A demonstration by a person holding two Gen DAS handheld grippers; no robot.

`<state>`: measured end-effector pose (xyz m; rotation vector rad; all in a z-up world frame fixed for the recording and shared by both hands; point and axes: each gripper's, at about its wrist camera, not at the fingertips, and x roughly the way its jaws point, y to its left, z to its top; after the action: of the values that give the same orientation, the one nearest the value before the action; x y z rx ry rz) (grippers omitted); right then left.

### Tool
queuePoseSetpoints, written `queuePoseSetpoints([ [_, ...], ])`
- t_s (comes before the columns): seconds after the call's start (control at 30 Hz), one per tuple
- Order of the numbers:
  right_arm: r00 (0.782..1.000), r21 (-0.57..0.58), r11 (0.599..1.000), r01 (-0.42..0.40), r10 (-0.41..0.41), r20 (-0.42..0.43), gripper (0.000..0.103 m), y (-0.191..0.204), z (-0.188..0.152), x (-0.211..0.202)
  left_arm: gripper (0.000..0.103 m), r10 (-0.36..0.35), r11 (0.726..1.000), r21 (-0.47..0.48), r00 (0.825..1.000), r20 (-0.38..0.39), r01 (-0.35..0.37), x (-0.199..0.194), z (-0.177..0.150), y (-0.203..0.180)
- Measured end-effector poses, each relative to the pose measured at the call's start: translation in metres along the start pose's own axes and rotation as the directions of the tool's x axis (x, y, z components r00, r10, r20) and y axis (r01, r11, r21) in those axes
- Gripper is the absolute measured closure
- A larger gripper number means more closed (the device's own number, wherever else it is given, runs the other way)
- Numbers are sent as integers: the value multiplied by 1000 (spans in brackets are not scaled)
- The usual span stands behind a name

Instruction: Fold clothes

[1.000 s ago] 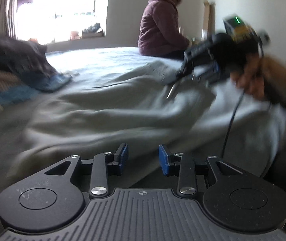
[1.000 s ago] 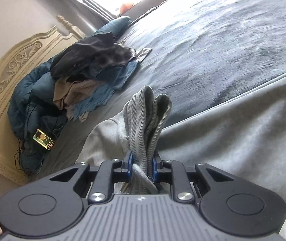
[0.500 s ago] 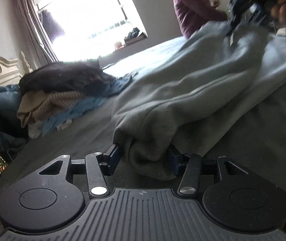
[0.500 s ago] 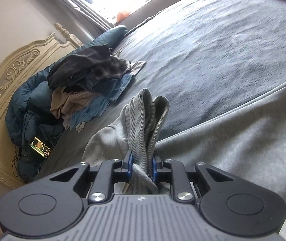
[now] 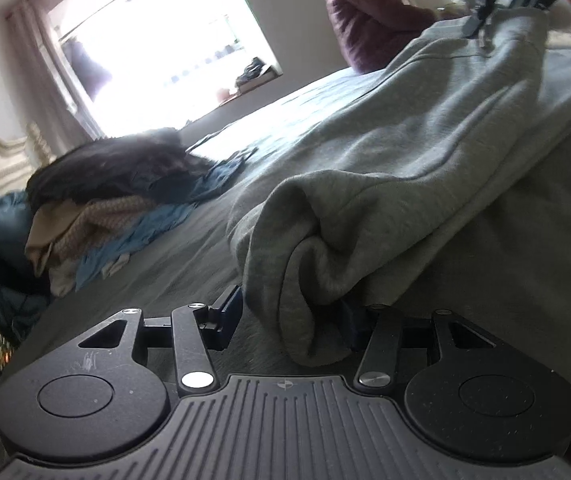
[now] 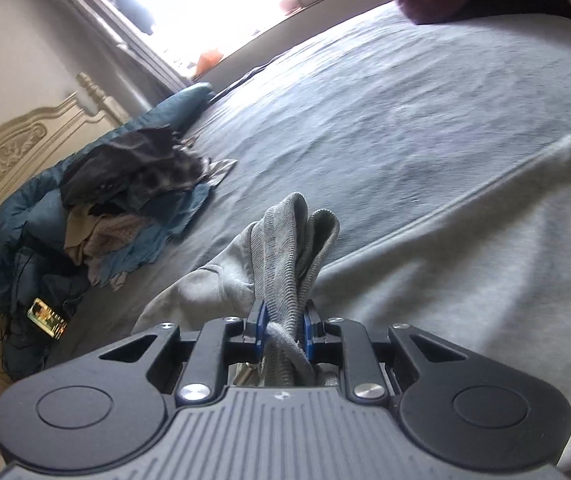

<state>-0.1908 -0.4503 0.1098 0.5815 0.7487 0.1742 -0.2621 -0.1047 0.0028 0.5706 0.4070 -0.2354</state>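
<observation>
Sweatshirt (image 5: 425,168): grey, thick, rumpled, ribbed at hem.

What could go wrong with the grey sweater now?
The left gripper is open around a thick sweater fold, with a gap beside one finger, so closing might catch only part of it. The right gripper pinches just the ribbed hem; a hard pull might slip it free or undo the fold.

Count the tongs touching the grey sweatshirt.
2: right tongs clamp its ribbed hem; left tongs stand open around a bunched fold of the grey sweatshirt, one pad hidden.
</observation>
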Motion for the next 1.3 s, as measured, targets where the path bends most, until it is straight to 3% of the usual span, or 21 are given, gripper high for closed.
queuePoseSetpoints([
  [0.43,995,15,997,75,-76,63,84,-53,23,-32,54,-28,982,189,999,29,22,-1,15,-26],
  [0.7,987,35,991,127,-130,98,84,-83,35,-58,54,-28,943,332,997,65,5,-9,17,-47],
  [1.3,974,122,977,177,-192,118,85,-151,31,-86,54,-103,903,425,993,59,69,-13,28,-78],
])
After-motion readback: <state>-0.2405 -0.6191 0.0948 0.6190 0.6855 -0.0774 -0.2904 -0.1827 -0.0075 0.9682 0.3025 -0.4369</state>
